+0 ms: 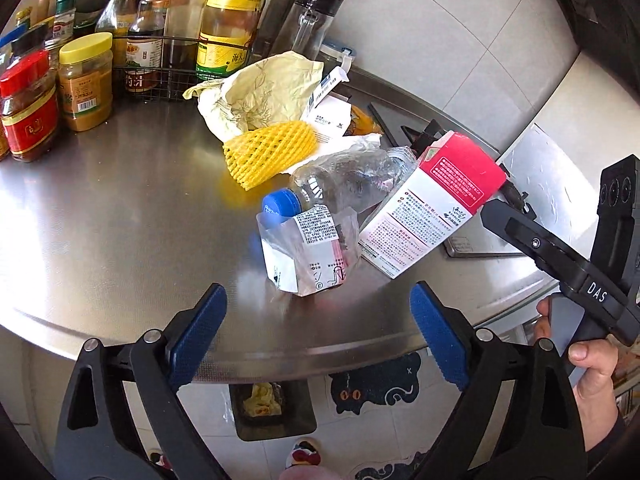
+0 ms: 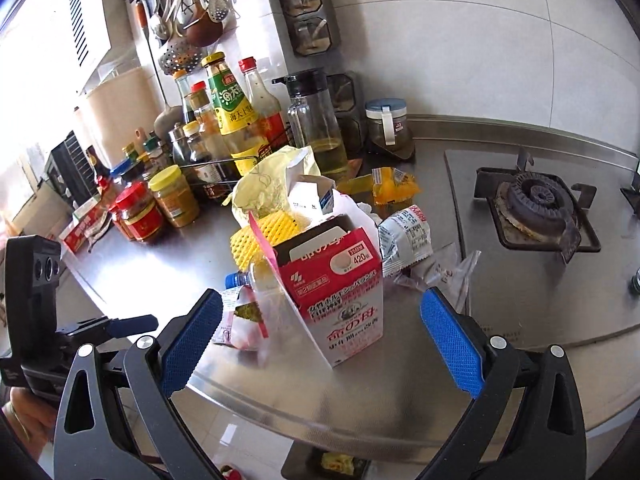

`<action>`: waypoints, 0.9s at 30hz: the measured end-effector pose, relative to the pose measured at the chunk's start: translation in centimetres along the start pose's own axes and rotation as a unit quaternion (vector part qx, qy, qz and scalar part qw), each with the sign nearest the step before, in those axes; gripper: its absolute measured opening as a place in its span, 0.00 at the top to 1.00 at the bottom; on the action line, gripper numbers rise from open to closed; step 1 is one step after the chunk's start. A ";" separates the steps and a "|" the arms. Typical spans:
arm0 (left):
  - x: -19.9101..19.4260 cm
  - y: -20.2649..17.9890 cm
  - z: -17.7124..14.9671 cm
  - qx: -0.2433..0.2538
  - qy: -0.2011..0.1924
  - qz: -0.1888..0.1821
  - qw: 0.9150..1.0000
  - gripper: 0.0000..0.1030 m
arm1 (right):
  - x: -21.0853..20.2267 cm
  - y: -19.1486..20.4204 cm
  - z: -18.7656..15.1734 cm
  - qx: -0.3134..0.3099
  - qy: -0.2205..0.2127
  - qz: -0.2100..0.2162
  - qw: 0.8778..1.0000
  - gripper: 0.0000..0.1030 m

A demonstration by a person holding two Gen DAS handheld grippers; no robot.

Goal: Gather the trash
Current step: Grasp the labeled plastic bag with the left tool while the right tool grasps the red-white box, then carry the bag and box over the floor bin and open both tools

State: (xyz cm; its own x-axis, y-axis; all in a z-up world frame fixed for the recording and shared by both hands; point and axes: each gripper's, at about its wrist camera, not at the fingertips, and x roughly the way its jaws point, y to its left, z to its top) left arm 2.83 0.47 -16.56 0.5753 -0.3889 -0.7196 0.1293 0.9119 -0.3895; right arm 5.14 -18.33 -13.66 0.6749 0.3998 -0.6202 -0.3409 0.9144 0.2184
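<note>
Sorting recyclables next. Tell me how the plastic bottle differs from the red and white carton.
The plastic bottle is clear, crumpled and lies on its side, with a blue cap; the red and white carton is opaque printed cardboard that keeps its boxy shape. The bottle is capped; the carton's top flap stands open in the right wrist view. Both sit in the trash pile on the steel counter, ungripped.

Trash heaped mid-counter. Red-and-white carton (image 1: 432, 204), top flap open, stands tilted against clear crushed bottle (image 1: 344, 184) with blue cap (image 1: 281, 206), bottle on its side. Torn clear wrapper (image 1: 310, 252) with printed label just in front of cap. Yellow foam fruit net (image 1: 268, 152) behind bottle. Crumpled pale yellow paper (image 1: 260, 92) further back, small white box (image 1: 326, 98) beside it.
</note>
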 end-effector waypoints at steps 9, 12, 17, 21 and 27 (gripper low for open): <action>4.4 0.7 1.3 0.004 0.031 -0.003 1.000 0.48 | 3.2 -0.7 1.3 0.008 0.017 0.027 0.999 0.03; 5.0 1.0 1.3 0.008 0.035 -0.008 0.999 0.69 | 3.9 -0.2 1.4 -0.007 0.023 0.030 0.999 0.07; 4.5 0.6 1.1 0.028 0.031 -0.008 0.999 0.89 | 3.8 -0.1 1.0 -0.018 0.024 0.028 0.999 0.36; 3.2 0.3 1.0 0.037 0.017 -0.002 0.999 0.94 | 2.4 -0.5 0.9 -0.009 0.009 0.030 0.999 0.37; 0.3 -0.5 0.5 0.039 0.005 -0.008 0.999 0.94 | -1.6 -0.2 1.0 -0.003 -0.010 0.042 0.999 0.37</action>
State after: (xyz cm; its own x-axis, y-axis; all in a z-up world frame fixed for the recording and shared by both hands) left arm 3.32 -0.02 -16.30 0.5640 -0.4038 -0.7204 0.2012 0.9132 -0.3544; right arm 4.78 -19.11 -11.95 0.6561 0.4763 -0.5853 -0.4004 0.8772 0.2649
